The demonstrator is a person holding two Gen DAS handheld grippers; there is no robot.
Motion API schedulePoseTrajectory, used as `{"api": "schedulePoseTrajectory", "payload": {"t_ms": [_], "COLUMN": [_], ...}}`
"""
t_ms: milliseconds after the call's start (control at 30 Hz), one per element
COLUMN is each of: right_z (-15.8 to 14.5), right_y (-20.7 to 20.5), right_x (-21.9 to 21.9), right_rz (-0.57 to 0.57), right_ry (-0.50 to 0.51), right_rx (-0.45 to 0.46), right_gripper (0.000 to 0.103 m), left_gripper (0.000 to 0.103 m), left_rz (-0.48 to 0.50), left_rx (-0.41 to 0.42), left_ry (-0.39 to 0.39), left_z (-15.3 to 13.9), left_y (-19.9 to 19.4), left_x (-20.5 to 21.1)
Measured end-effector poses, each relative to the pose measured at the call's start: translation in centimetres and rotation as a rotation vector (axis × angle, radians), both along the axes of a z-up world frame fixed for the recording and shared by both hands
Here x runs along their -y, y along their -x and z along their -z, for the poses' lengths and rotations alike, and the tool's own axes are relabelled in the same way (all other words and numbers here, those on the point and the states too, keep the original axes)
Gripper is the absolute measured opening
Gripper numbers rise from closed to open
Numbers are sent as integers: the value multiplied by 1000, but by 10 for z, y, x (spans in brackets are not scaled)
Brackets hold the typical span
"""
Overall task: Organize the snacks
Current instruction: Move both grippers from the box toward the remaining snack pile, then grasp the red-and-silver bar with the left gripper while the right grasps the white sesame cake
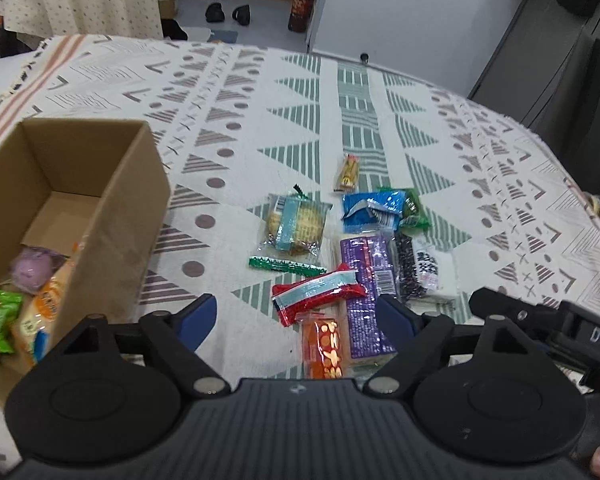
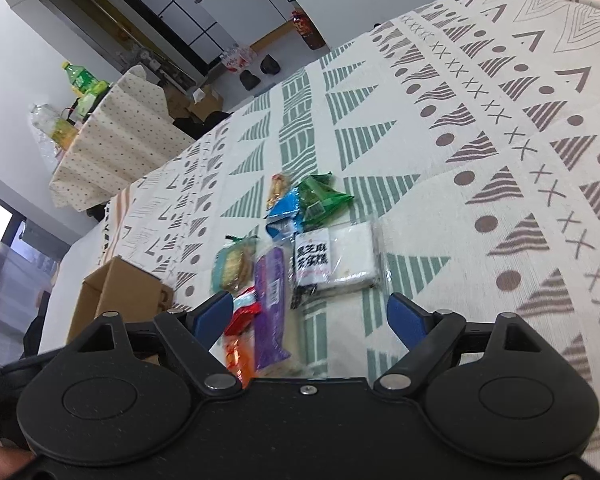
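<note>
Open brown cardboard box (image 1: 100, 216) sitting leftmost, already holding few wrapped snacks.

Right of box, loose pile lying on patterned cloth: red foil bar (image 1: 318, 294), purple flat packet (image 1: 366, 280), black-and-white sesame cake pack (image 1: 426, 270).

Wrappers looking light, slippery, crinkly; pinching mid-body likely safest.

Left gripper (image 1: 300, 322) hovering near pile, jaws apart, empty.

Right gripper (image 2: 312, 320) likewise gaping, holding nothing.

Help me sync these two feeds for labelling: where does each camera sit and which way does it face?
Left wrist: on the left gripper, looking forward over the snack pile, cardboard box on its left; a fingertip shows bottom right.
Right wrist: on the right gripper, tilted, facing the same pile; part of a hand shows bottom left.
Shared: purple packet, red packet, box, patterned cloth.
</note>
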State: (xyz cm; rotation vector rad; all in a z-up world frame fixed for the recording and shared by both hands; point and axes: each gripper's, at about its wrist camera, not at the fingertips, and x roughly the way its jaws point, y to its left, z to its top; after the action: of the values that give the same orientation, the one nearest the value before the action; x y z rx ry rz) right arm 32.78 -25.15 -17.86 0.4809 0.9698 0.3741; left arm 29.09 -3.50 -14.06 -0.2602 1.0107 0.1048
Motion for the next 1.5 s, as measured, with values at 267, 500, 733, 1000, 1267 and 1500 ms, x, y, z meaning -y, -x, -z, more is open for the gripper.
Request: {"api": "schedulePoseTrajectory", "payload": {"t_ms": [267, 500, 733, 1000, 1267, 1500], "right_z": [21, 35, 41, 43, 42, 35], "right_y": [-28, -44, -53, -56, -53, -46], "right_x": [-3, -14, -20, -25, -30, -23], "right_rz": [7, -23, -48, -62, -107, -101], "right_ry": [26, 61, 74, 95, 191, 166], "right_rx": [-36, -49, -41, -23, 21, 3], "right_gripper": [84, 84, 84, 85, 59, 51], "left_gripper": [78, 75, 69, 44, 19, 19], "left_rz": [15, 39, 42, 50, 56, 28], "left_rx": [-56, -87, -73, -65, -53, -13], "left_ry": [-1, -17, -34, -41, -37, -36], "left_z": [33, 53, 60, 61, 54, 39], "left_y": [-28, -44, -57, -62, -55, -43], "left_x": [1, 4, 4, 9, 12, 12]}}
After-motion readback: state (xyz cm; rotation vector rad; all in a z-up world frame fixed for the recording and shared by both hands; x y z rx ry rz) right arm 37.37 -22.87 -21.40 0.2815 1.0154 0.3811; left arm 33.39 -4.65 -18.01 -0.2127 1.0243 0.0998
